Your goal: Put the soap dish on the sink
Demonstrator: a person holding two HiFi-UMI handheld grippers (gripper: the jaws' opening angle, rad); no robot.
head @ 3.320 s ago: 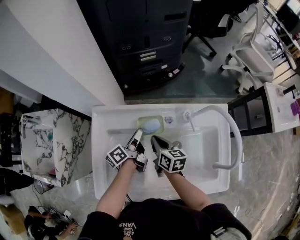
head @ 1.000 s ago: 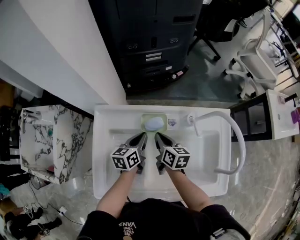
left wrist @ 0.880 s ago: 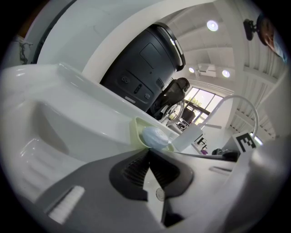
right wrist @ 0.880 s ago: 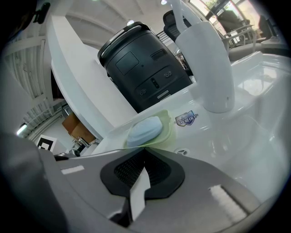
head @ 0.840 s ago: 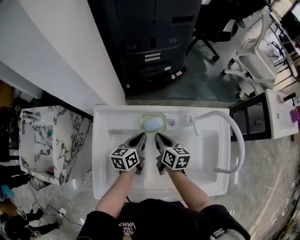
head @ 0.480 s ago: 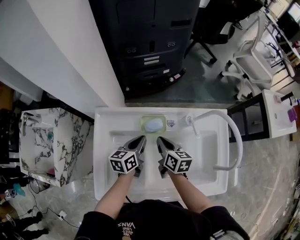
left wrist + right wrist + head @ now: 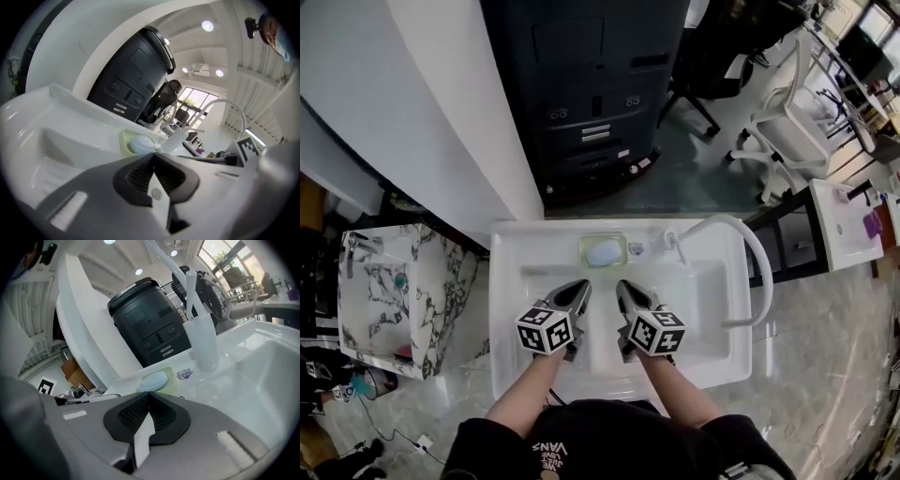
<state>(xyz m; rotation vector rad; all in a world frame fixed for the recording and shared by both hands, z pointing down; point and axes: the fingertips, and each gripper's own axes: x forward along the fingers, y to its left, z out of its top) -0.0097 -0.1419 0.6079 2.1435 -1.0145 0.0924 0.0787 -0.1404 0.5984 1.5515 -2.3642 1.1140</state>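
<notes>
Fingers [image 7: 136,176] of the left gripper [image 7: 577,287] and right gripper [image 7: 625,287] are pressed together, empty. The dish [image 7: 584,249], soap [image 7: 603,252] in it, sits just ahead on the sink [image 7: 508,309] ledge, midway between both tips, long axis across them; neither hand looks nearer.

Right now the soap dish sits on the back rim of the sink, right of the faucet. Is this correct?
Not quite: the head view shows the soap dish left of the faucet, not right. It does sit on the sink's back rim.
</notes>
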